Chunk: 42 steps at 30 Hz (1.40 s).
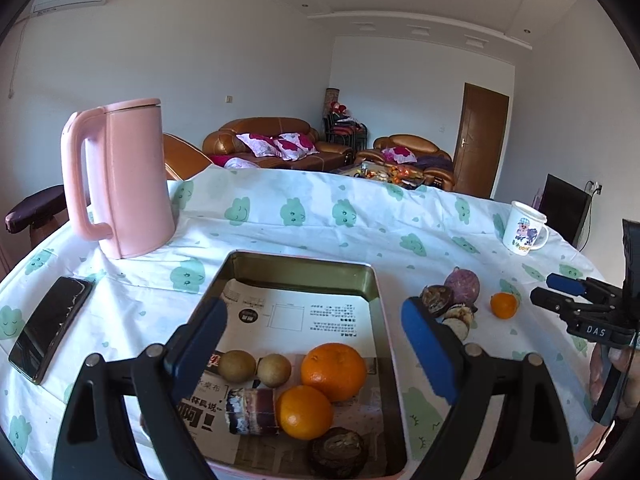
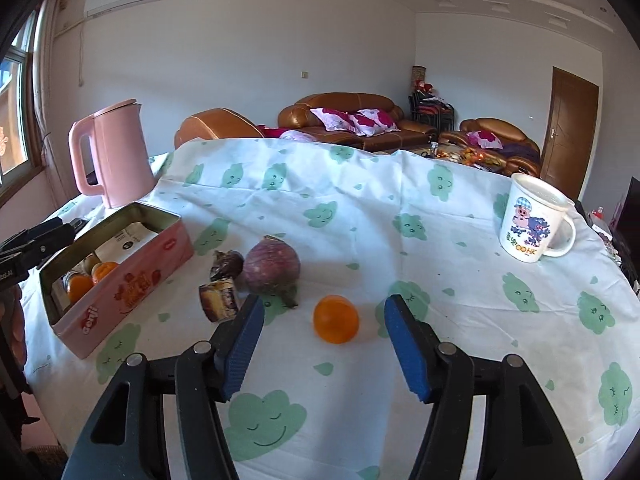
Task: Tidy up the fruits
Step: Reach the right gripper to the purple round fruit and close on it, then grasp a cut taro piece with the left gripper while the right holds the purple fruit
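Fruits lie in two groups on the cloth-covered table. Inside the pink tin, near the table's left edge: two oranges, touching, two small brown round fruits side by side, a striped cut piece, and a dark wrinkled fruit at the tin's near end, all on printed paper. Outside the tin, toward the middle of the table: a loose orange alone on the cloth; just beside it a purple round fruit, a dark wrinkled piece and a cut chunk, clustered close together. Left gripper hovers over the tin, fingers spread wide, nothing between them. Right gripper is low over the cloth, fingers spread, the loose orange between the tips, touching neither pad. Pink kettle stands near the far left edge behind the tin. Phone lies flat at the left edge. Cartoon mug sits upright near the far right edge, well apart from the fruit.
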Tool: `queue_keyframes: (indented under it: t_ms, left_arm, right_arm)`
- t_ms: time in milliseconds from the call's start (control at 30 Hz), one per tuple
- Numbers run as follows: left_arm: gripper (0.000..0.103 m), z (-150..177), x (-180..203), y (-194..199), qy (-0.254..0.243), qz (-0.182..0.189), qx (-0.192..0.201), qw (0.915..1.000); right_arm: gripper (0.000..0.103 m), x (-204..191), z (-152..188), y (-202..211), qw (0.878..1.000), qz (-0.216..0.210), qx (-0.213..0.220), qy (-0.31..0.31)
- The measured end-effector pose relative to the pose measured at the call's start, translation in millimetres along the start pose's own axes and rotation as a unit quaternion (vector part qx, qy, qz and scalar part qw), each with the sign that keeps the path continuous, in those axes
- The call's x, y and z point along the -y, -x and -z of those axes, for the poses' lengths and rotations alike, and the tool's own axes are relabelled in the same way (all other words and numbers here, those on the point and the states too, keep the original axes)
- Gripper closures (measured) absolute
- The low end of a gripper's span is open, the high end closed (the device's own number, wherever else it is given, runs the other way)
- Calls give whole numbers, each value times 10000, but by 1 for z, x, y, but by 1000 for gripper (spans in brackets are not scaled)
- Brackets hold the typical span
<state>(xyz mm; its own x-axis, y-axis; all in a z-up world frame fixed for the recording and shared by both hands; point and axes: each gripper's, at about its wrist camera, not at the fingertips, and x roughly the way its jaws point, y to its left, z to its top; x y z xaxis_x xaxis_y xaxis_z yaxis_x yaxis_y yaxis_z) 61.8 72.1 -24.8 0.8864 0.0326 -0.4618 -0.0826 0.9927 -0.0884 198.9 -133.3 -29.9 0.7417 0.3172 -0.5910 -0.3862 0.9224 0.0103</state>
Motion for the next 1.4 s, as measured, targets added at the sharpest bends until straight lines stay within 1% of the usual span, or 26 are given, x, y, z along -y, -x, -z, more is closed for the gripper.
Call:
queue_keyframes:
  t_ms: [100,167,233,300,367,433,533,600,667,700,733,767,867,1000,1100,1200,1267,1333,1400]
  left_arm:
    - [11,-8,19,-3,-150,73,69,9998]
    - [6,-12,34,-5,-263,142,120,9995]
    - [4,-14,47,-10,-379,144,188,9990]
    - [4,-16,54,-18,-428,97,175,9989]
    - [4,-18,55,-26,-406,29,141,9991]
    - [4,-22,52,-33,-316,-110,121,9994]
    - [4,-27,41,-38,-80,-40,60,9999]
    - [4,-28,38,-37,-23,-14,84,10000]
    - [4,-29,36,-36,29,75,103,9999]
    - [4,-29,36,-35,43,114,102,9999]
    - [4,-28,37,-35,44,154,98,9998]
    - [4,-28,38,-35,37,209,93,9997]
    - [4,-24,47,-36,-39,316,23,9995]
    - [4,-19,63,-37,-221,427,-36,9988]
    - [4,-16,78,-41,-401,480,-123,9980]
    - [5,-10,95,-49,-601,585,-314,9960]
    - [11,-6,107,-56,-749,695,-533,9933]
    - [17,-1,119,-64,-898,775,-745,9901]
    - [22,2,127,-75,-947,879,-977,9868]
  right_arm:
    - [39,4,-4,-6,9999,-78,-45,-95]
    - [39,-4,-7,-13,9997,-206,-107,-31]
    - [39,-12,-15,-23,9993,-331,-191,-30]
    - [39,-20,-21,-33,9987,-444,-261,5]
    - [39,-28,-27,-45,9985,-452,-298,61]
    - [39,-33,-32,-57,9976,-588,-364,16]
    - [39,-32,-34,-79,9950,-765,-616,-159]
    - [39,-28,-31,-92,9931,-852,-763,-270]
    - [39,-20,-29,-100,9895,-1039,-851,-529]
    - [42,-16,-28,-105,9863,-1174,-958,-658]
    - [45,-14,-28,-104,9842,-1318,-935,-728]
    - [50,-15,-28,-103,9839,-1341,-933,-721]
    - [50,-22,-26,-94,9890,-1104,-802,-574]
    - [50,-21,-22,-53,9935,-930,-137,-639]
    - [50,-12,-13,-26,9932,-770,224,-845]
    - [50,-2,0,-10,9924,-467,477,-1036]
    - [50,7,2,-4,9908,-386,570,-1167]
    - [50,10,1,-1,9916,-197,618,-1122]
    - [50,14,0,-3,9910,-237,576,-1189]
